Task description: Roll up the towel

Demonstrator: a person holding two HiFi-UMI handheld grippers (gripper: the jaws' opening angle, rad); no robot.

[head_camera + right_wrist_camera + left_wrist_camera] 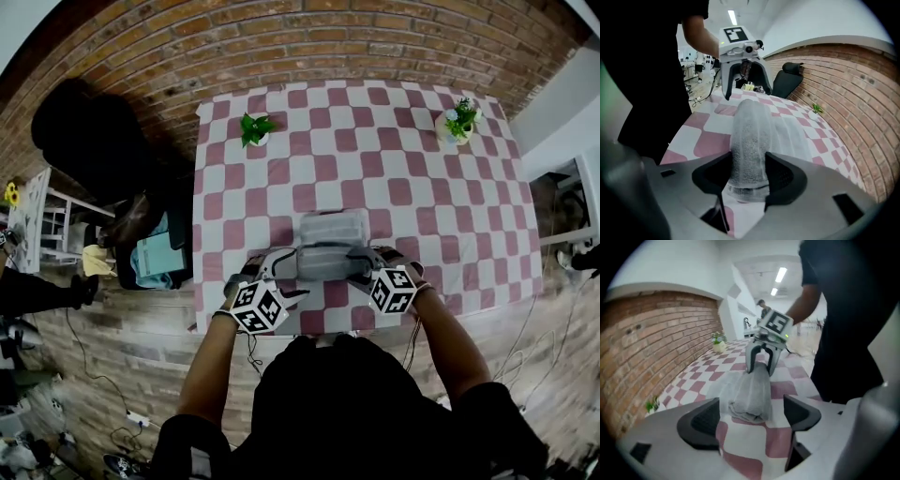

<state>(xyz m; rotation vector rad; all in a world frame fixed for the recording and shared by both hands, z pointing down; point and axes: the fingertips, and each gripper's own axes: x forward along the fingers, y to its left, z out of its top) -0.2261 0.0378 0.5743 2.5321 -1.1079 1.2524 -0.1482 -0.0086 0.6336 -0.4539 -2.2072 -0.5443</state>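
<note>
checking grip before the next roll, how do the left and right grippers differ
The left gripper has its jaws wide apart; the right gripper has them narrow. The left stands clear of one end of the towel roll; the right clamps the other end. Both face that roll.

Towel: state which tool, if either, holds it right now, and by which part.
The right tool grips the towel by the near end of its roll. The left tool stands open at the other end, not gripping.
</note>
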